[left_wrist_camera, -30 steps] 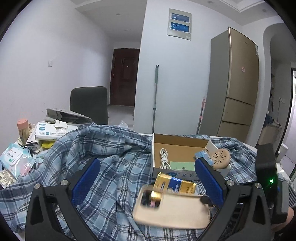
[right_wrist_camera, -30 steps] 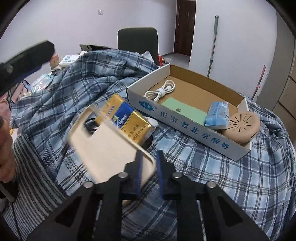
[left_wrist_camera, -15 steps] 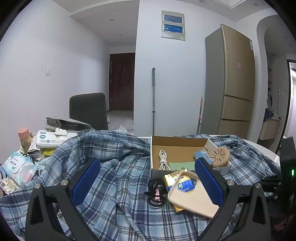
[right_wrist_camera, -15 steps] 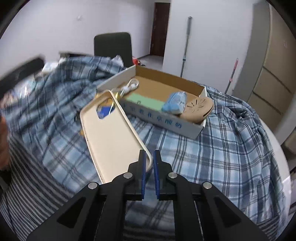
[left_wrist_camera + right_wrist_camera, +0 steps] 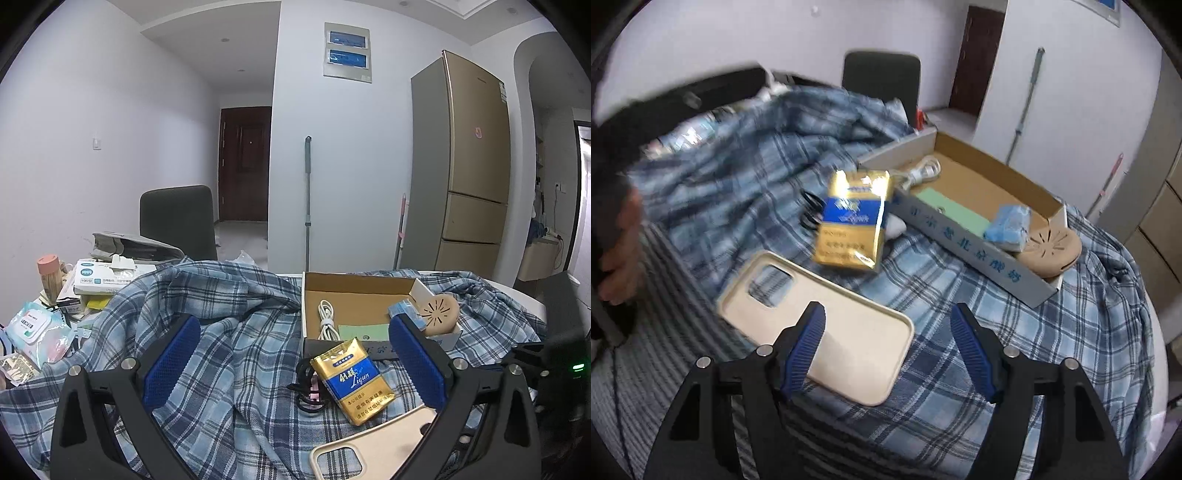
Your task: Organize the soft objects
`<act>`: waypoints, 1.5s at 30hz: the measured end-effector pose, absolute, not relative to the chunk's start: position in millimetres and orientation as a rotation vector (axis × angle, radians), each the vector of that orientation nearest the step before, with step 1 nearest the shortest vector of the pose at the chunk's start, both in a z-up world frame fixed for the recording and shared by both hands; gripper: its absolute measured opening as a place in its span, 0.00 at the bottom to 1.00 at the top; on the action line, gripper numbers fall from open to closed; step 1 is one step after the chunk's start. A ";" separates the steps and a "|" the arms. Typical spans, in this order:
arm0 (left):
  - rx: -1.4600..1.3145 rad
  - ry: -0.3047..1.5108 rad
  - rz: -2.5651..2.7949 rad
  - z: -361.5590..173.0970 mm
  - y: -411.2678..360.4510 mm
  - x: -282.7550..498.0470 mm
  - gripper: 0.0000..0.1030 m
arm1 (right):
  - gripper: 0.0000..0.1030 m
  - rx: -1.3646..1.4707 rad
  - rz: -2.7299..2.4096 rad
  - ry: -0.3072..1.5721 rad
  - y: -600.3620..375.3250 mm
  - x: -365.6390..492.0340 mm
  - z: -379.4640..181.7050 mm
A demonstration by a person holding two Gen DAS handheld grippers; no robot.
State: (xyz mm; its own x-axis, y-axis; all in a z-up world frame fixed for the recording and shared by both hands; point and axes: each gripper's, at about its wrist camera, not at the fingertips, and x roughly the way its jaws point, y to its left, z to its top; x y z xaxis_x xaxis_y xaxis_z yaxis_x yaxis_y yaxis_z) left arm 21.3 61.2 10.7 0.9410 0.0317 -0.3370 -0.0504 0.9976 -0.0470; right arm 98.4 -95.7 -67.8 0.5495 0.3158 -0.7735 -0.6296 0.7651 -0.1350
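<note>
We see the beige phone case [image 5: 827, 325] lying flat on the plaid shirt [image 5: 1015, 332], under our right gripper [image 5: 888, 347], whose jaws have just been opening, untouched. Our left gripper [image 5: 291, 362] gapes empty. The gold pack [image 5: 351, 380] reads "Liqun".

Each black claw [image 5: 886, 350] bears ribbed blue pads [image 5: 803, 350] and silver screws [image 5: 703, 362].

A beige soft phone case [image 5: 827, 325] lies flat, open side up, on the rumpled blue plaid shirt [image 5: 1015, 332] in the lower middle of the right wrist view; plaid shows through its camera cutout at its upper left end. In the left wrist view it sits at the bottom edge [image 5: 373, 446]
</note>
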 end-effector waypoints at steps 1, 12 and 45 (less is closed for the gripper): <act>-0.054 0.343 0.042 10.7 61.0 21.2 1.00 | 0.56 -0.425 0.558 0.832 -94.4 103.4 -71.0; -0.040 0.346 0.035 11.6 59.0 21.0 1.00 | 0.28 -0.362 0.642 0.871 -99.0 125.5 -87.8; -0.029 0.353 0.020 8.7 57.9 24.1 1.00 | 0.03 -0.440 0.479 0.775 -128.5 103.5 -68.0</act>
State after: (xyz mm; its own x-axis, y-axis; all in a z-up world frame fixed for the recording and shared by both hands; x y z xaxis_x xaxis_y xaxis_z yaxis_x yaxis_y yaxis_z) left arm 24.1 57.9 8.7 0.9380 0.0143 -0.3462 -0.0246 0.9994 -0.0252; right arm 103.5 -128.5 -68.0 0.6195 0.2450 -0.7458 -0.5579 0.8058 -0.1986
